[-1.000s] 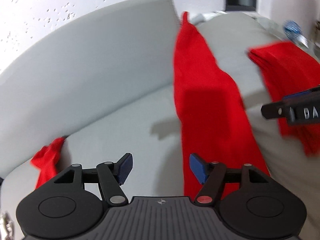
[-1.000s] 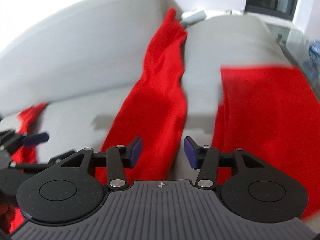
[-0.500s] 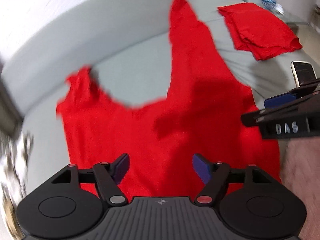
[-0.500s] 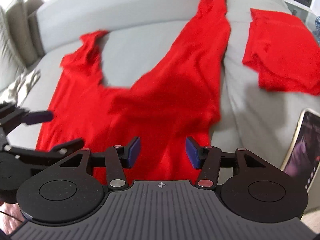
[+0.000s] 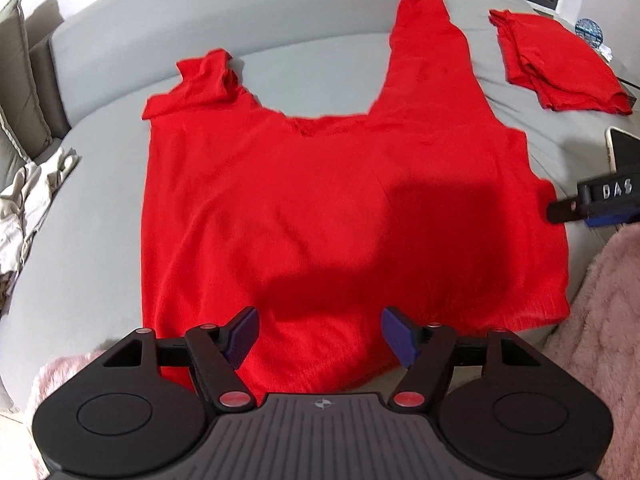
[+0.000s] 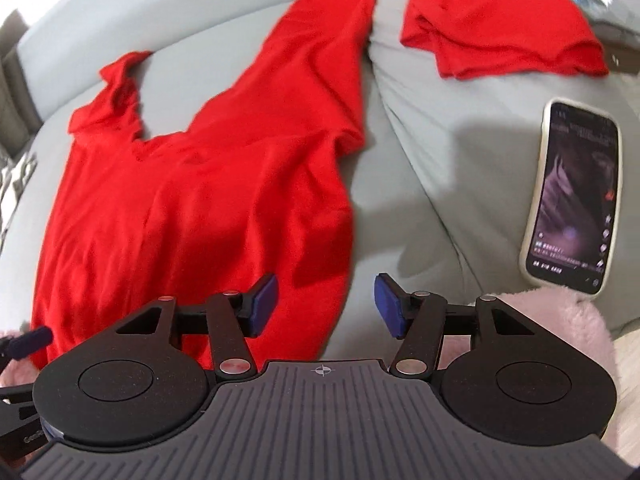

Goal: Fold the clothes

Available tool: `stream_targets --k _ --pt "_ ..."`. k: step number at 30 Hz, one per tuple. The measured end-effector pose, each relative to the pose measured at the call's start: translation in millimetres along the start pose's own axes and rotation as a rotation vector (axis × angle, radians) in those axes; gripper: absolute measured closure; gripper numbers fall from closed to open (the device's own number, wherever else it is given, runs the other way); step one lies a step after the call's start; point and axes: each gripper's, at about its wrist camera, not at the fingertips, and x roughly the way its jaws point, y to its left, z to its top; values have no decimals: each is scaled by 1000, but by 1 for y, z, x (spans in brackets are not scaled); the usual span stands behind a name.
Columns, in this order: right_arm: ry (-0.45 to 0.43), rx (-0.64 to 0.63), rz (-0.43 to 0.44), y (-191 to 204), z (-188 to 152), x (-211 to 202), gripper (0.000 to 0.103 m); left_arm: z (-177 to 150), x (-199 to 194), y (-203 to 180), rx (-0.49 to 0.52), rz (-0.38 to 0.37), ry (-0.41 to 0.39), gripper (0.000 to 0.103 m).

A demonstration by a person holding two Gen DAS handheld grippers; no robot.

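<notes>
red long-sleeved top (image 5: 320,200) spread flat on grey sofa (image 5: 100,208), hem hidden behind left gripper (image 5: 318,334) | one sleeve bunched, other trailing up the backrest | left jaws closing, right gripper (image 6: 325,303) jaws opening, nothing between either | folded red garment (image 5: 560,64) well apart | phone (image 6: 572,196) beside; screen illegible

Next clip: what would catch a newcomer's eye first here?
A bright red shirt spread flat on the grey sofa, one sleeve running up the backrest. To its right lie a folded red pile and a lit phone. Both grippers hover over the near hem, nothing between their pads.
</notes>
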Motion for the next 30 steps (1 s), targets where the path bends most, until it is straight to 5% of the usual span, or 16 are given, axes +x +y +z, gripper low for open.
stream_targets --k 6,7,10,13,18,23,25,30 --pt "62 34 23 -5 -2 26 41 5 25 2 61 26 59 34" --pt "58 24 19 -4 -2 27 47 4 29 2 68 27 62 34" --pt "49 -22 52 1 -1 22 102 5 28 0 87 23 67 38" --pt "74 -44 17 3 -1 17 103 5 23 -2 120 12 90 47" --pt "143 -56 -32 4 -18 9 101 1 17 -8 144 31 146 48" --pt "142 -49 -34 15 -14 2 55 0 7 0 141 30 119 44" --pt "89 -119 -47 31 -13 -10 54 0 2 5 135 33 93 41" --pt "47 -232 118 71 -12 -22 56 1 -1 19 137 54 -1 42"
